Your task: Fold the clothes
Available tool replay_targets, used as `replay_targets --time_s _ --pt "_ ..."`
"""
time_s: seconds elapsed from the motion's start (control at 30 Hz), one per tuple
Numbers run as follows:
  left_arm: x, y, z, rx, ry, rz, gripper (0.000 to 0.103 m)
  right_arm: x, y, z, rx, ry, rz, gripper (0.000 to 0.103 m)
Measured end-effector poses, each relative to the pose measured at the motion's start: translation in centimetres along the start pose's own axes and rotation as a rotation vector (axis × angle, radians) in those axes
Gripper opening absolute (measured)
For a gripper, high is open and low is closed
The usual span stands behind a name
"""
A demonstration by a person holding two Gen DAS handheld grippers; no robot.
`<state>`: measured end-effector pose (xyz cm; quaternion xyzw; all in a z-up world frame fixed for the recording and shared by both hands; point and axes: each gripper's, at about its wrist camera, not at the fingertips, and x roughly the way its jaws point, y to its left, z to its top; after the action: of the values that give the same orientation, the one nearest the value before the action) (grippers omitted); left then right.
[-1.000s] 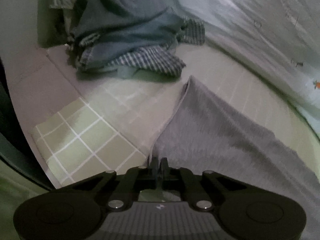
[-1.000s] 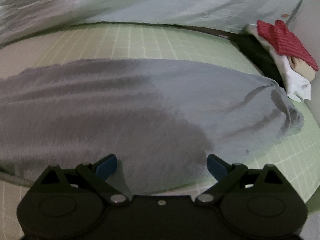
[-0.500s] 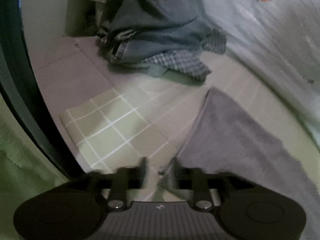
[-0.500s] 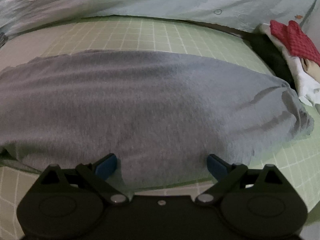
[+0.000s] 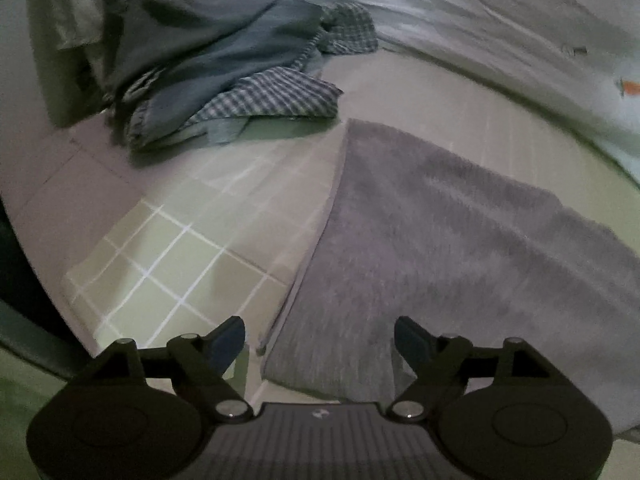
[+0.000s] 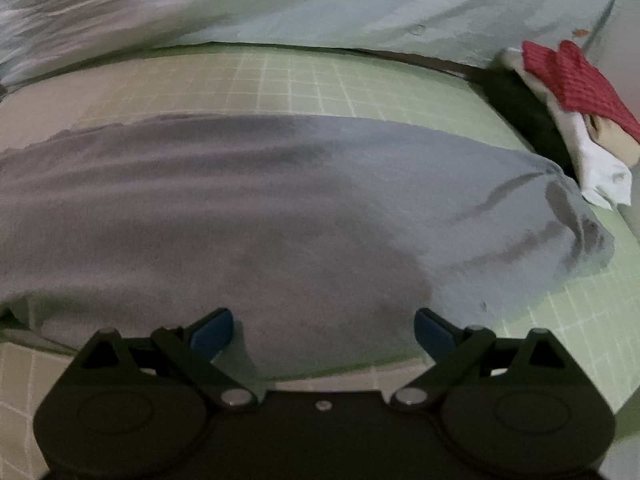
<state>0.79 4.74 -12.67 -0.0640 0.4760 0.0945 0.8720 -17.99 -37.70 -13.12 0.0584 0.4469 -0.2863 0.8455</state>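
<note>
Both the left gripper (image 5: 319,340) and right gripper (image 6: 323,330) gape wide, empty, over the flat grey knit garment (image 6: 248,216) at lower centre; grip matching edge corners evenly.

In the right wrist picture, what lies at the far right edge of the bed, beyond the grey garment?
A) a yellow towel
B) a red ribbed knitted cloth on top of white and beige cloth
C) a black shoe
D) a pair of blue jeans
B: a red ribbed knitted cloth rests on white and beige cloth, past the right end of the grey garment on the green checked sheet.
</note>
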Motion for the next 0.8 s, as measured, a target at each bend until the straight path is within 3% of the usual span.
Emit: replay_targets --time_s 0.2,0.27,0.37,0.4,0.43,0.7,0.8 --pt "1.2 -0.5 0.4 0.014 0.050 -0.016 0.085 -0.4 -0.9 -0.7 0.038 0.016 -0.028 0.098" --pt "1.2 -0.7 0.3 0.031 0.049 -0.023 0.077 -0.4 -1.2 -0.8 0.049 0.020 -0.035 0.098" --pt "1.0 -1.0 0.4 0.045 0.034 -0.027 0.039 -0.3 -1.8 -1.0 0.067 0.024 -0.045 0.098" --pt "1.0 -1.0 0.6 0.034 0.038 -0.042 0.014 -0.3 -2.0 -1.0 0.073 0.025 -0.048 0.098" --pt "1.0 -0.9 0.7 0.023 0.041 -0.057 0.008 -0.2 -2.2 -1.1 0.079 0.027 -0.051 0.098" --pt "-1.7 -2.6 3.7 -0.042 -0.055 -0.150 0.007 0.1 -4.7 -1.1 0.140 0.016 -0.065 0.098" --pt "-3.1 -5.4 5.0 -0.027 -0.101 -0.216 0.007 0.3 -6.1 -1.2 0.165 0.013 -0.067 0.098"
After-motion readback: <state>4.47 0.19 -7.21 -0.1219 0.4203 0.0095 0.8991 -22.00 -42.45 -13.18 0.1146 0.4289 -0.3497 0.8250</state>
